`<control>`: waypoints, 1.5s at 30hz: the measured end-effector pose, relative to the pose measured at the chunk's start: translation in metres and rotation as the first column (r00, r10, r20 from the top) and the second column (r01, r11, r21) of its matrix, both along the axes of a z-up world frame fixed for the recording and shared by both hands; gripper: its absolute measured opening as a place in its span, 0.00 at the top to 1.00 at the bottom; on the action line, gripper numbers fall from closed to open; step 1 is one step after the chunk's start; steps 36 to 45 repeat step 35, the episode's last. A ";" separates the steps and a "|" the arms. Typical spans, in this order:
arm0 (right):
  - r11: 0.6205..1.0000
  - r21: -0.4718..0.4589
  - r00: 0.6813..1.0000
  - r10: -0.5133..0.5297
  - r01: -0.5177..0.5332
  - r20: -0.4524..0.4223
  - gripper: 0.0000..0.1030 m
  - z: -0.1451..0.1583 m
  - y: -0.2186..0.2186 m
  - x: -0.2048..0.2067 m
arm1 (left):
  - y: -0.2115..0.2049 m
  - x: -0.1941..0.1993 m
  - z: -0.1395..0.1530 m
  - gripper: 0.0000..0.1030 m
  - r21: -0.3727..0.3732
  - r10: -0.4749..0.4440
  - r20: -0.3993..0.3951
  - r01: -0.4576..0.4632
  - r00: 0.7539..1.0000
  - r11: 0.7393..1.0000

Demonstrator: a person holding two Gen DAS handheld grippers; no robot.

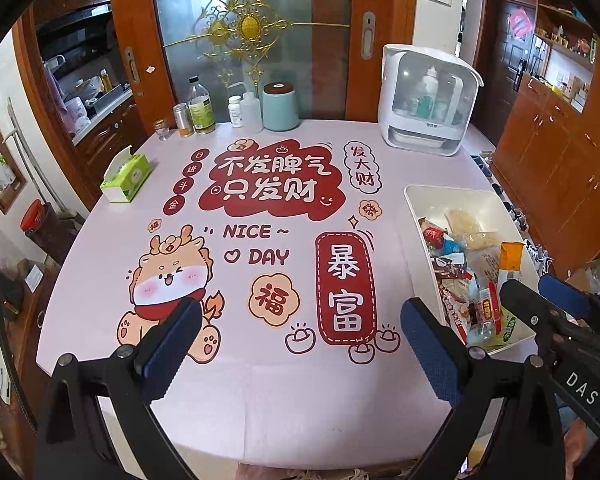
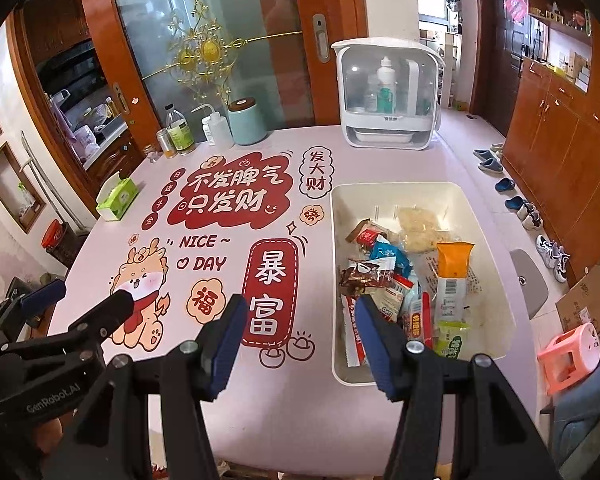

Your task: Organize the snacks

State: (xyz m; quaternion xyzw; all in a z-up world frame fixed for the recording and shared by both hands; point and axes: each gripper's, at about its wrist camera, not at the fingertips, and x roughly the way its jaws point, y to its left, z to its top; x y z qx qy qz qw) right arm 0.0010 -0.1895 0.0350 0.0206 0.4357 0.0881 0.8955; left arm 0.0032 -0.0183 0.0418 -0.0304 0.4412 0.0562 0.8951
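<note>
**Snacks in bin, both jaws idle**

I'm holding both grippers over the desk (image 1: 284, 392), jaws released, gripping nothing. Snacks (image 2: 404, 280) are lying heaped in the white bin (image 2: 496, 248), ahead-right of the right gripper (image 2: 300, 344), probably nearer than the left gripper (image 1: 300, 348).

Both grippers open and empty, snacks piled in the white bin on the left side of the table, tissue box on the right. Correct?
Sides are swapped. The right wrist view shows the white bin of snacks on the right side of the table and the tissue box at the left edge. The rest holds: left gripper and right gripper are both open and empty.
</note>
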 end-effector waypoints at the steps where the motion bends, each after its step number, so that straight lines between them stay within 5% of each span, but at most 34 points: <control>1: 1.000 0.000 1.000 -0.001 0.001 -0.001 0.45 0.000 0.000 0.000 | 0.000 0.001 -0.001 0.04 0.000 -0.003 -0.003 0.003 1.000 1.000; 45: 1.000 -0.005 1.000 -0.012 0.011 -0.022 0.45 -0.010 0.002 0.007 | 0.003 0.010 -0.016 0.04 -0.010 -0.041 -0.029 0.041 0.999 0.999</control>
